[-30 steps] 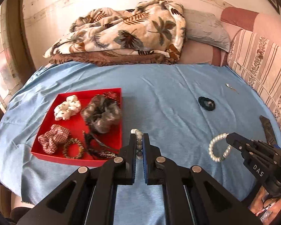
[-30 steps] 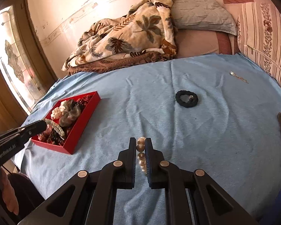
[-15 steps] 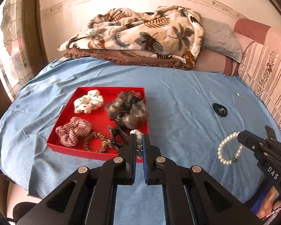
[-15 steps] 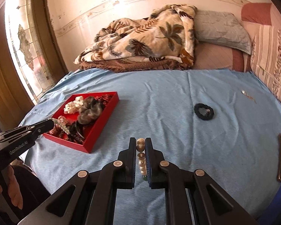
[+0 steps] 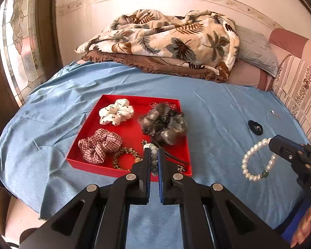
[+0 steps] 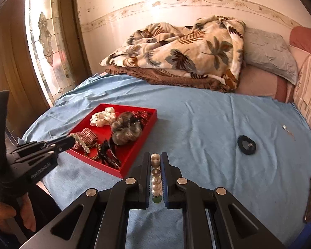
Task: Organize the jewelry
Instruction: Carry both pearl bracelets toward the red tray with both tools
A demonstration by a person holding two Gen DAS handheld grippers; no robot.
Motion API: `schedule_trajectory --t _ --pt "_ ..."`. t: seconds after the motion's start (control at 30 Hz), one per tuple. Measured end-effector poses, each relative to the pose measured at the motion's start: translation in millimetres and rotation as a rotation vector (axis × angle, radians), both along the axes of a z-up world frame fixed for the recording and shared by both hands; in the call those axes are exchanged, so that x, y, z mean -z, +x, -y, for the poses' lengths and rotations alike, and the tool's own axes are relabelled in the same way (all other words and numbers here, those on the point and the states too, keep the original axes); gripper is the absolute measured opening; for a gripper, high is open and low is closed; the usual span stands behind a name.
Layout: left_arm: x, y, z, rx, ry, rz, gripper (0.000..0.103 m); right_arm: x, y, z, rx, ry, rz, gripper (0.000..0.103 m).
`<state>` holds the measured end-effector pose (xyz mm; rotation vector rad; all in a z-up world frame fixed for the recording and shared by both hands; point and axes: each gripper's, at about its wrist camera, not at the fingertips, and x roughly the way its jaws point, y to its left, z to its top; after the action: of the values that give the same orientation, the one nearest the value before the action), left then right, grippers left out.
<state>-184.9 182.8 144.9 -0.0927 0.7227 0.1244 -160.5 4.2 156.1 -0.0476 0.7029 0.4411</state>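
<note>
My left gripper point(image 5: 154, 151) is shut on a grey and white bead bracelet point(image 5: 153, 159), held above the near edge of the red tray point(image 5: 89, 167). The right wrist view shows that left gripper point(image 6: 71, 141) at the tray's point(image 6: 149, 127) near left corner, its bracelet point(image 6: 84, 145) dangling. My right gripper point(image 6: 155, 156) is shut on a white pearl bracelet point(image 6: 156, 183) over the blue sheet, right of the tray. From the left wrist view, the pearl bracelet point(image 5: 257, 159) hangs as a loop from the right gripper point(image 5: 272, 143).
The tray holds a white dotted scrunchie point(image 5: 116, 112), a plaid scrunchie point(image 5: 99, 145), a grey furry scrunchie point(image 5: 163, 122), a leopard hair tie point(image 5: 124, 157) and a black clip. A black scrunchie point(image 6: 246, 144) and a small earring point(image 6: 286, 128) lie on the sheet. A folded blanket point(image 6: 186, 51) is at the back.
Both grippers have moved left toward the red tray with their bracelets still held. The left gripper has come over the tray's near edge. The right one has also risen.
</note>
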Motion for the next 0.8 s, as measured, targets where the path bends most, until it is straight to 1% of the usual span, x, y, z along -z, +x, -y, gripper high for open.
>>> schedule_trajectory --t 0.2,0.47,0.8 --pt "1.2 11.6 -14.0 -0.006 -0.002 0.003 0.006 -1.7 8.5 -18.0 -0.023 -0.014 -0.006 0.01" --pt "4.3 37.7 -30.7 0.0 0.003 0.003 0.006 -0.2 21.7 -38.1 -0.041 -0.042 -0.014 0.01" --pt "8.7 74.6 -56.6 0.006 -0.024 -0.012 0.006 -1.4 51.2 -66.8 -0.063 -0.07 -0.02 0.01"
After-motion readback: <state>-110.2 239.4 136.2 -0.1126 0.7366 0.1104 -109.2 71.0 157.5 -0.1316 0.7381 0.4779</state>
